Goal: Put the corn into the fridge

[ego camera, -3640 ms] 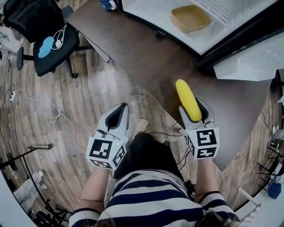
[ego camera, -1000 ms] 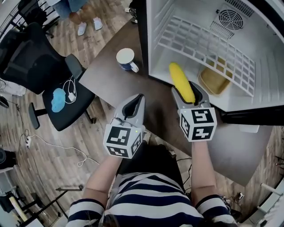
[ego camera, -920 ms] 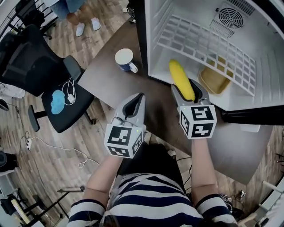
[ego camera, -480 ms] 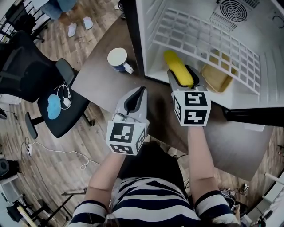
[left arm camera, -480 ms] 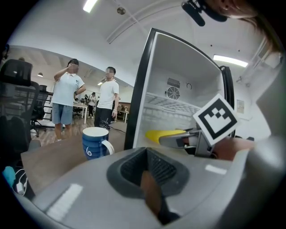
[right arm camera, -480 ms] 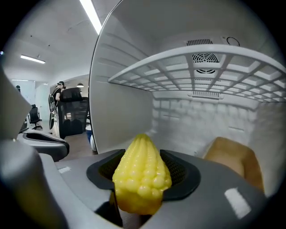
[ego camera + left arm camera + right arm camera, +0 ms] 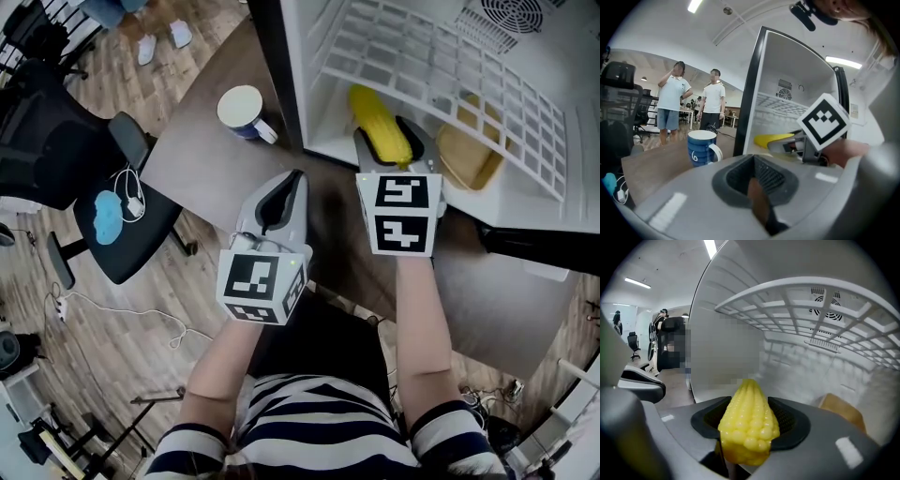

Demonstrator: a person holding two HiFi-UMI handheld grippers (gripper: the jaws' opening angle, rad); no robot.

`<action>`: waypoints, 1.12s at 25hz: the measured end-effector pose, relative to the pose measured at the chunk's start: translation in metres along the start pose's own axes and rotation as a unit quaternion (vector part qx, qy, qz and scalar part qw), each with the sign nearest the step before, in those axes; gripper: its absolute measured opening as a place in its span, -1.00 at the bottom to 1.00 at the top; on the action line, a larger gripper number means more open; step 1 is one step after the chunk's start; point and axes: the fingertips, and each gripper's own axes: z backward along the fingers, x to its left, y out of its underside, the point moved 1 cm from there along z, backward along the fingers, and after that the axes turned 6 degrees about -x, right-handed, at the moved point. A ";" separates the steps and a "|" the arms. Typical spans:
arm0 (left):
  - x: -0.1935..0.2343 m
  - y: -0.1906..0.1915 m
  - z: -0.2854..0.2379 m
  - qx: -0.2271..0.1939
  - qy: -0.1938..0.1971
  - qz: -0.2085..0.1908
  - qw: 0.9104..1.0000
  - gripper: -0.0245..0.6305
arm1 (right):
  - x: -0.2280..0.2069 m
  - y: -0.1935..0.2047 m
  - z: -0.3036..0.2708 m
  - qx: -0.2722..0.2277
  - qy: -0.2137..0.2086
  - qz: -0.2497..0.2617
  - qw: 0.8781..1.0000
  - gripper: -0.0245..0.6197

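Corn, one yellow cob (image 7: pixel 378 129), sat pinched lengthwise between the jaws of the right gripper (image 7: pixel 386 133), tip pointing into the open white fridge (image 7: pixel 307 89). From overhead its rear end was hidden under the gripper's marker cube. The right gripper view showed kernels bulging over both dark pads, w/ the cob (image 7: pixel 749 423) below the white wire shelf (image 7: pixel 811 301). Couldn't tell whether it touched the fridge floor.

Left gripper (image 7: pixel 292 180) hung over the brown tabletop (image 7: pixel 192 164), just left of the fridge's dark front edge. Jaws were pressed together on nothing, w/ only a thin brownish sliver showing between the pads in its own view (image 7: pixel 757 187).

One shallow tan tray (image 7: pixel 469 155) lay on the fridge floor to the right of the cob, partly screened by the shelf (image 7: pixel 441 66). Fridge top and right side were cut off by the frame. One round fan vent (image 7: pixel 511 14) showed at the back wall.

Markings: black-and-white square patterns on both cubes, 2 cubes in all. One blue mug w/ white inside (image 7: pixel 241 108) stood on the table near the fridge corner and carried a white swirl (image 7: pixel 702 147).

One black office chair (image 7: pixel 141 230) stood on the wood floor, w/ a light-blue item (image 7: pixel 94 208) and a white cable on its seat. Two people (image 7: pixel 675 103) stood far back, too small for detail.
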 end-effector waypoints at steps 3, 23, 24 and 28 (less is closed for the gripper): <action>0.002 0.001 0.000 -0.001 -0.001 0.003 1.000 -0.93 | 0.001 0.000 -0.003 0.012 -0.004 0.016 1.000 -0.15; 0.014 -0.003 -0.012 -0.005 -0.009 0.001 1.000 -0.93 | -0.004 0.006 -0.022 0.053 -0.014 0.055 0.997 -0.14; 0.015 -0.004 -0.013 -0.006 -0.009 0.001 1.000 -0.93 | -0.004 0.006 -0.022 0.052 -0.012 0.058 0.997 -0.13; 0.015 -0.005 -0.017 -0.007 -0.010 0.003 1.000 -0.93 | -0.005 0.007 -0.020 0.049 -0.006 0.068 0.996 -0.12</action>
